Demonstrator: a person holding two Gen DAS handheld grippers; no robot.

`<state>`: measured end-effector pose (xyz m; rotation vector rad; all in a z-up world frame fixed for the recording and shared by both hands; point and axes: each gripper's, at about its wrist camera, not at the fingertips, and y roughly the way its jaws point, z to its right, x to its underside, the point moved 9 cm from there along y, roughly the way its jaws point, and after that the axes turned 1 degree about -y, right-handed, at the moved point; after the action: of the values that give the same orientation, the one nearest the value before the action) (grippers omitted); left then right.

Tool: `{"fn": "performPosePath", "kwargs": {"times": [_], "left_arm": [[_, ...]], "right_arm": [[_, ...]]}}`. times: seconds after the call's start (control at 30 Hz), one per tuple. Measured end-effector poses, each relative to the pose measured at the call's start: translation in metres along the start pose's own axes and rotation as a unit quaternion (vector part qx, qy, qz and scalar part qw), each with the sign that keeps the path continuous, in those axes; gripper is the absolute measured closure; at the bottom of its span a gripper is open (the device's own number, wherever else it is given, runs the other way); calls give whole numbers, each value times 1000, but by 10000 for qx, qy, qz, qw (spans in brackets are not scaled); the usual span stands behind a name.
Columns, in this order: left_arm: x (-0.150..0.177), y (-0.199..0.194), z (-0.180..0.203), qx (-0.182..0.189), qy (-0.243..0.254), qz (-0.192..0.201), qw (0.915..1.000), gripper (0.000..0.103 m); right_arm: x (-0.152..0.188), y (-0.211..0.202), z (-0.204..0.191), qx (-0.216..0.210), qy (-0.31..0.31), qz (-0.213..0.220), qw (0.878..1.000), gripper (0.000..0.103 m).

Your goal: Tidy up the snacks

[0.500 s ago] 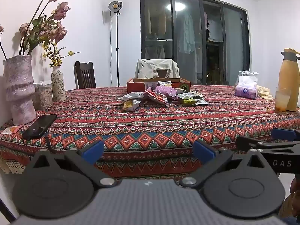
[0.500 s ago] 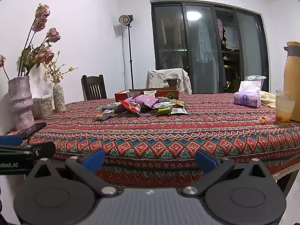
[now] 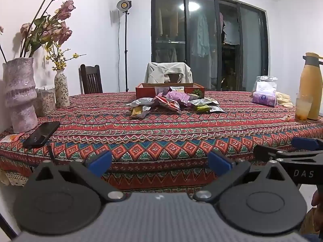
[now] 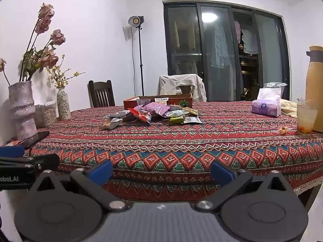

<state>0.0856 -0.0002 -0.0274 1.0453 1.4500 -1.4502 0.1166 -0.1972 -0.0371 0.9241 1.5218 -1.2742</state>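
Note:
A heap of snack packets (image 3: 173,103) (image 4: 153,114) lies mid-table in front of a shallow red box (image 3: 169,89) (image 4: 157,100) that holds a few packets. My left gripper (image 3: 159,164) is open and empty, held in front of the table's near edge, far from the snacks. My right gripper (image 4: 161,170) is open and empty at the same distance. Each gripper shows at the side of the other's view: the right one (image 3: 292,151) and the left one (image 4: 24,159).
The table has a patterned red cloth (image 3: 161,133). On the left stand a pink vase (image 3: 19,94), a small floral vase (image 3: 61,88) and a black phone (image 3: 41,134). On the right are a tissue pack (image 3: 264,96), a glass (image 3: 302,109) and a tan flask (image 3: 310,84). Chairs stand behind the table.
Both grippers have shifted very slightly; the view is nearly the same. Nothing on the table has moved.

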Motion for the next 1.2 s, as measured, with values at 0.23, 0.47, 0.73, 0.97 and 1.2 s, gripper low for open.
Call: {"fn": "performPosePath", "kwargs": {"times": [0.23, 0.47, 0.73, 0.97, 1.2], "left_arm": [[1, 1, 0, 18, 2, -2, 10000, 0], [0, 1, 0, 22, 3, -3, 10000, 0], [0, 1, -1, 23, 9, 0, 10000, 0], [0, 1, -1, 18, 13, 8, 10000, 0], [0, 1, -1, 15, 13, 9, 10000, 0]], "right_arm": [[2, 2, -1, -21, -14, -21, 10000, 0], [3, 2, -2, -22, -17, -27, 10000, 0], [3, 2, -2, -22, -2, -46, 10000, 0], [3, 3, -2, -17, -2, -46, 10000, 0], [4, 3, 0, -21, 3, -65, 10000, 0]]}}
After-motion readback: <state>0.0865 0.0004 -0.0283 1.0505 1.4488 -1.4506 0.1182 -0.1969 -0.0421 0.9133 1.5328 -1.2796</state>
